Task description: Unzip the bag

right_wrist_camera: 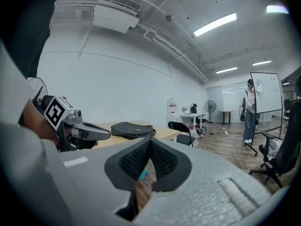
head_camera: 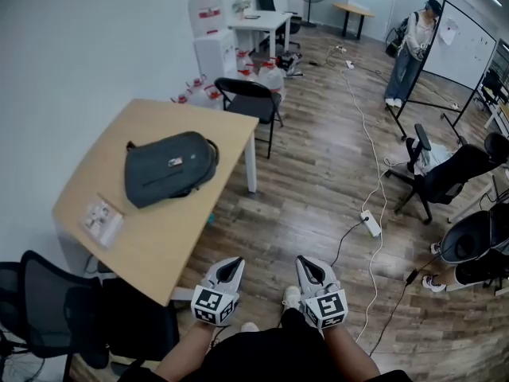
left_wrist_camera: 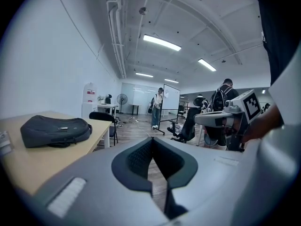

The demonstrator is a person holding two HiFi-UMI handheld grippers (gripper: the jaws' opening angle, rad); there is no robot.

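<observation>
- Left gripper (head_camera: 231, 264): held low at the near edge of the scene, in front of the person's body. Its jaws are pressed together tip to tip, with nothing between them.
- Right gripper (head_camera: 307, 262): held just beside the left gripper, at the same height. Its jaws are also pressed together and empty.
- Both grippers point toward the far side, over the wooden floor (head_camera: 318, 173).
- Bag (head_camera: 169, 168): dark grey, lying flat on the light wooden table (head_camera: 175, 241). It lies far-left of the grippers and well apart from both. A small light tag shows on its top face, and a strap loop lies at its right end. The zipper cannot be made out from any view.
- Small packet (head_camera: 103, 220): lies on the near-left part of the table, apart from the bag.
- Black mesh chair (head_camera: 56, 293): stands at the near-left corner of the table.
- Black folding chair (head_camera: 248, 98): stands at the far end of the table.
- Power strip (head_camera: 371, 223): white, on the floor right of the table, with a white cable running toward the far side.
- Person (head_camera: 413, 50): stands at the far right, facing a whiteboard (head_camera: 461, 42).
</observation>
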